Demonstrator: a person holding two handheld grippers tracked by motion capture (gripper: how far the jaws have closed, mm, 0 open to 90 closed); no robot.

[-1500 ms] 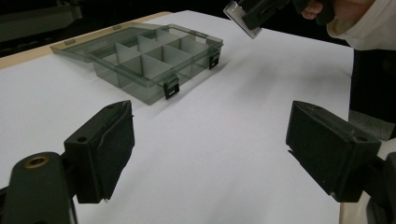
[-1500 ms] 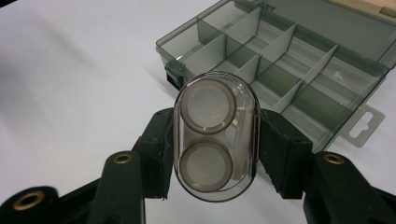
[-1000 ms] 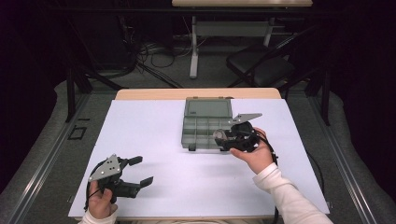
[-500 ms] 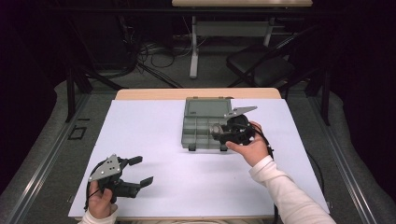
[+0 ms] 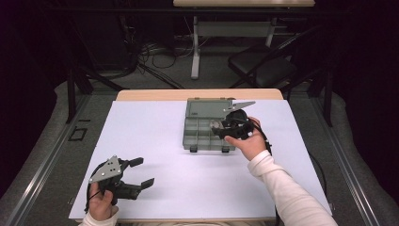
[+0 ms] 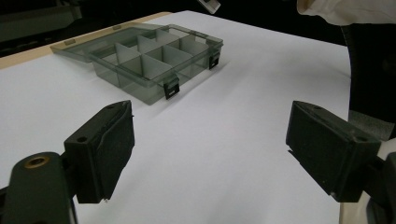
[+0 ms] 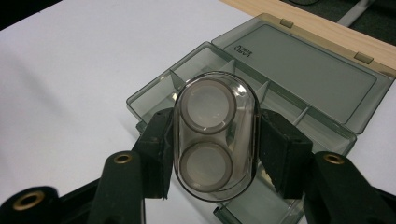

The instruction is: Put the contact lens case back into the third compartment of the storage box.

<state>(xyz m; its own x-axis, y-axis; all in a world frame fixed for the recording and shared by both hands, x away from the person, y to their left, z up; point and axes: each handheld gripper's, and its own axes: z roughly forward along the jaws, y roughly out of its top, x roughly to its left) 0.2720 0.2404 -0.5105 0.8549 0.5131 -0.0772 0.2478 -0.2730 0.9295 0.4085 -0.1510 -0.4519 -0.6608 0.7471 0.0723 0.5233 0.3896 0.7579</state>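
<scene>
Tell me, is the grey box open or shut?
Open. The grey box has its lid folded flat back onto the table, and you can see right into its divided compartments.

Grey compartment box (image 5: 205,133) lies open near the far edge of the white table (image 5: 155,141), lid flat toward the wooden back strip. Right gripper (image 5: 221,128) hovers over the box's right side, holding a small clear round-ended case (image 5: 217,126). Left gripper (image 5: 141,172) sits near the front left corner, jaws spread, nothing between them.
</scene>
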